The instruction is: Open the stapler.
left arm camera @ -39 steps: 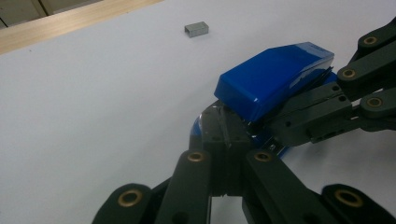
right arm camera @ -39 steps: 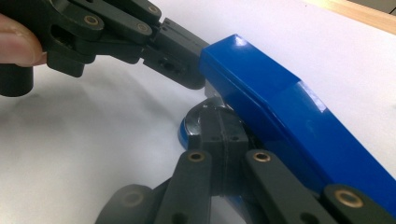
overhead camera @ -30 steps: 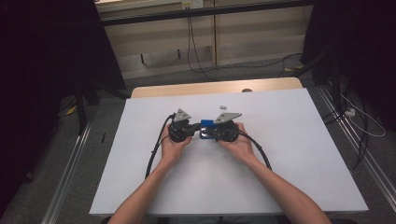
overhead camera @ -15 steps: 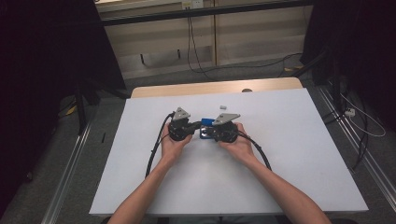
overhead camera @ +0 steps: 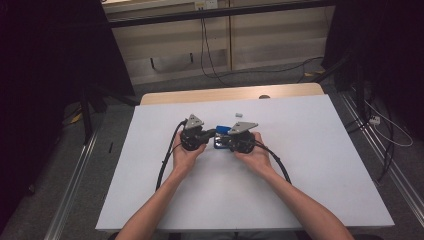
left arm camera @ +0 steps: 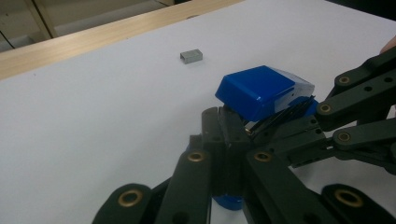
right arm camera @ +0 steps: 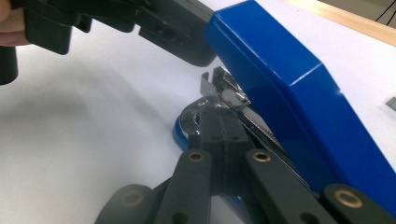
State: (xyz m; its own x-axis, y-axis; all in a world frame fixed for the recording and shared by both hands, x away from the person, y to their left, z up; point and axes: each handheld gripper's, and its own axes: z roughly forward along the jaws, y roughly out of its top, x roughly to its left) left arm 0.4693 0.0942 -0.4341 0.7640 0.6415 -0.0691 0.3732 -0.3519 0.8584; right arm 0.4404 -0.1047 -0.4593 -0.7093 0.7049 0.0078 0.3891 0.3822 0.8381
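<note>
A blue stapler (overhead camera: 222, 132) lies at mid-table with its lid (left arm camera: 261, 89) tilted up off the metal staple rail (right arm camera: 233, 100). From the left, my left gripper (overhead camera: 209, 135) meets it, jaws pressed together (left arm camera: 224, 119) with the tips just under the raised lid. My right gripper (overhead camera: 223, 143) comes from the right, jaws together (right arm camera: 219, 120) with the tips at the rail's metal end above the blue base (right arm camera: 180, 131). Nothing shows between either pair of jaws. A small strip of staples (left arm camera: 191, 56) lies loose on the table beyond the stapler.
The white table (overhead camera: 320, 155) has a wooden strip (overhead camera: 230, 95) along its far edge. Black cables (overhead camera: 167, 160) trail from both grippers back toward the person's forearms. Metal rails and floor cables (overhead camera: 385, 130) run beside the table.
</note>
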